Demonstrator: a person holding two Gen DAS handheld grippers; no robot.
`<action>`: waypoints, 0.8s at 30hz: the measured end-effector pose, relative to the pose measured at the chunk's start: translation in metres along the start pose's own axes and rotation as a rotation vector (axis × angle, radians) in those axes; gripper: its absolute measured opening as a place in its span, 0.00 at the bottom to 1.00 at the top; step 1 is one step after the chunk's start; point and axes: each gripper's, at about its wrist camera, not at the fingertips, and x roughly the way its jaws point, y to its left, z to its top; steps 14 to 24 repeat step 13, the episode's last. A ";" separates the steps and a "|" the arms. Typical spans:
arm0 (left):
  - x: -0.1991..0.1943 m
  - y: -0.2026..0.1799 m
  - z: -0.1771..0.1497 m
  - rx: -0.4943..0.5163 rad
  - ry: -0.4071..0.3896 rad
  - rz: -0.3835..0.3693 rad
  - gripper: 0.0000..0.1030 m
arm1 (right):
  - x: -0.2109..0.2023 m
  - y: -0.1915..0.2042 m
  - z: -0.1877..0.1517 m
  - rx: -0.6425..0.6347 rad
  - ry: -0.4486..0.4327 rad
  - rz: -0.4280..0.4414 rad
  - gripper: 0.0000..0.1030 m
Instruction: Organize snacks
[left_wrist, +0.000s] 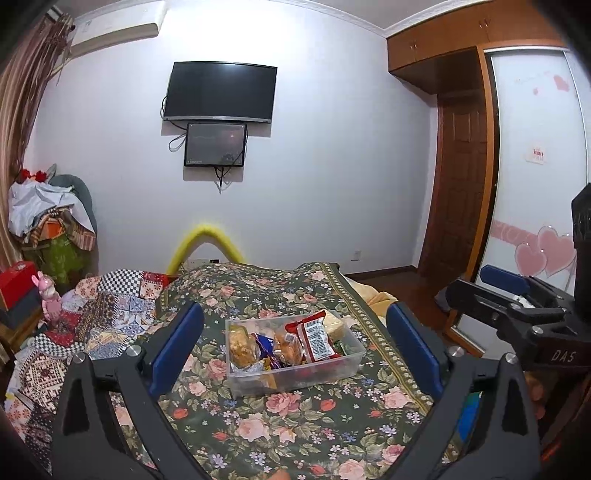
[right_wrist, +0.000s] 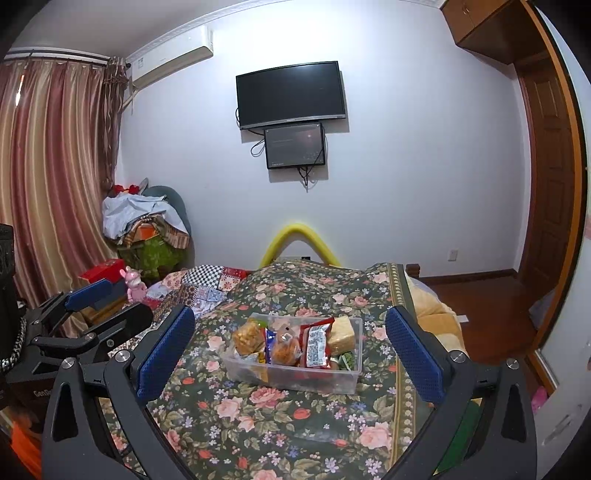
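Note:
A clear plastic box (left_wrist: 332, 373) stands on the floral bedspread (left_wrist: 280, 435), holding several snack packets: a red packet (left_wrist: 316, 338), golden pastries (left_wrist: 240, 345) and a pale block (left_wrist: 334, 323). My left gripper (left_wrist: 295, 349) is open and empty, its blue pads either side of the box, held back from it. In the right wrist view the box (right_wrist: 314, 380) holds the same red packet (right_wrist: 316, 347). My right gripper (right_wrist: 291, 354) is open and empty, also short of the box. Each gripper shows at the edge of the other's view.
A patchwork quilt (left_wrist: 92, 314) covers the bed's left side. A pink toy (left_wrist: 50, 299) and red box (left_wrist: 16, 280) sit at far left. A clothes pile (right_wrist: 147, 225) stands by the curtain. A wooden floor (right_wrist: 480, 314) and door lie right.

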 end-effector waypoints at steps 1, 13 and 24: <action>0.000 0.001 0.000 -0.003 -0.001 0.000 0.97 | 0.000 0.000 0.000 0.000 0.000 0.000 1.00; 0.004 0.002 -0.002 0.002 0.010 0.006 0.97 | 0.001 -0.001 -0.002 0.002 0.005 -0.002 1.00; 0.004 0.002 -0.002 0.002 0.010 0.006 0.97 | 0.001 -0.001 -0.002 0.002 0.005 -0.002 1.00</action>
